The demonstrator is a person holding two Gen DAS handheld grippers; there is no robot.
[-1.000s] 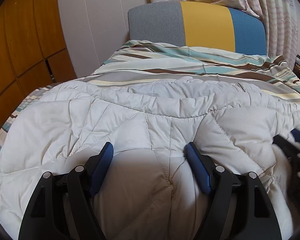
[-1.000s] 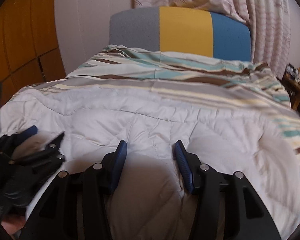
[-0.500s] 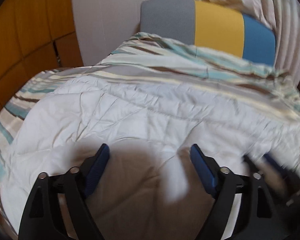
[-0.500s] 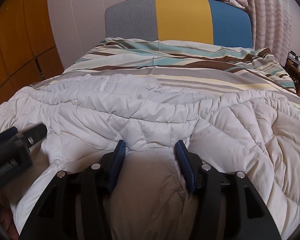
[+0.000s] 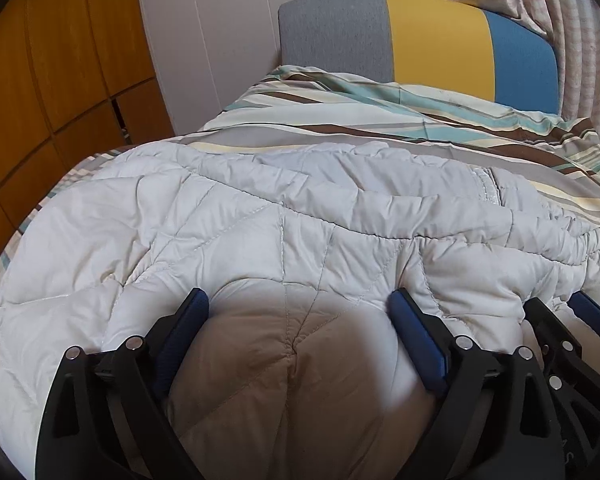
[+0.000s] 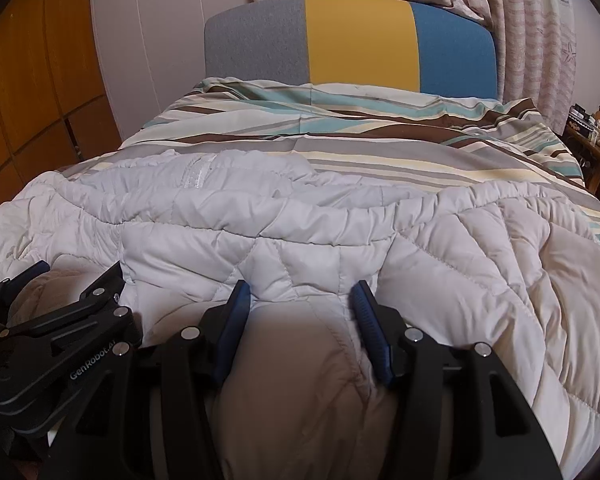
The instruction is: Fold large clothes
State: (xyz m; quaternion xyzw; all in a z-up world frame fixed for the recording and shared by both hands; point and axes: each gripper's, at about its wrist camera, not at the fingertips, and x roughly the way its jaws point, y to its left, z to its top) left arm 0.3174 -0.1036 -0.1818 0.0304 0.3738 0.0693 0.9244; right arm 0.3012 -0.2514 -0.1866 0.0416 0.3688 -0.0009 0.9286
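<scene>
Left wrist view: the white quilted coat (image 5: 300,220) is lying spread across the striped bedcover (image 5: 380,128), its puffy near edge bulging up toward the camera. The left tongs (image 5: 298,312) are standing wide apart and have just been opening; a mound of padding is sitting between the blue pads (image 5: 188,316), which are flanking it rather than pinching, so this reads as a let-go once the fold was laid down. The tongs are tilting downward over the coat. At the right edge the right tongs (image 5: 556,308) are showing, just beside.

Right wrist view: the right tongs (image 6: 300,300) are standing about half apart, with a narrower ridge of the same coat (image 6: 380,232) running up between the pads (image 6: 236,312). Whether they are actually squeezing the fabric I cannot tell. Same downward tilt. The left tongs (image 6: 76,280) are lying close on the left, also over the near hem. The headboard (image 6: 352,40) is standing at the far end of the bed.
</scene>
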